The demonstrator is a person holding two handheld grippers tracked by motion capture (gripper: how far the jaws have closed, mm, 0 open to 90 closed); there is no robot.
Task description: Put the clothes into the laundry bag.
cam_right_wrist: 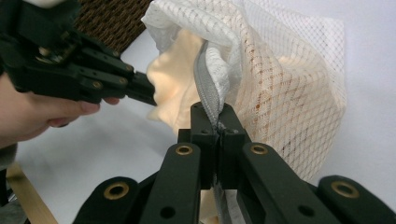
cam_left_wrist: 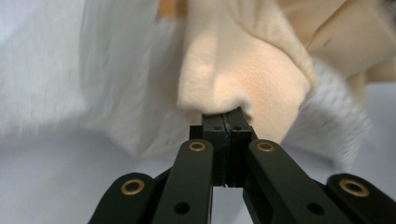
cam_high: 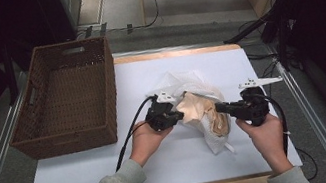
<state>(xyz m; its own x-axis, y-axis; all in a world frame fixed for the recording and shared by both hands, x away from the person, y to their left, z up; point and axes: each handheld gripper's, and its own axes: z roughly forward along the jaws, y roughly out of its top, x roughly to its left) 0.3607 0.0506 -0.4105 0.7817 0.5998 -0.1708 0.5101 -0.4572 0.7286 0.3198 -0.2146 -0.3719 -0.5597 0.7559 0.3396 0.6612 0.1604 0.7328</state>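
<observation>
Left gripper [cam_left_wrist: 226,119] clamped on cream cloth [cam_left_wrist: 243,70], right gripper [cam_right_wrist: 217,126] clamped on mesh bag [cam_right_wrist: 289,93] zipper edge, mid-table beside basket [cam_high: 70,95]. Mid-extraction, I reckon; next I pull cloth free.

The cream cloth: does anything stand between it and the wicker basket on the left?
Nothing visible on the table. The cream cloth is partly inside the mesh bag, whose zipper edge the right hand-held gripper clamps. The left hand-held gripper grips the cloth; the white board toward the wicker basket looks bare.
</observation>
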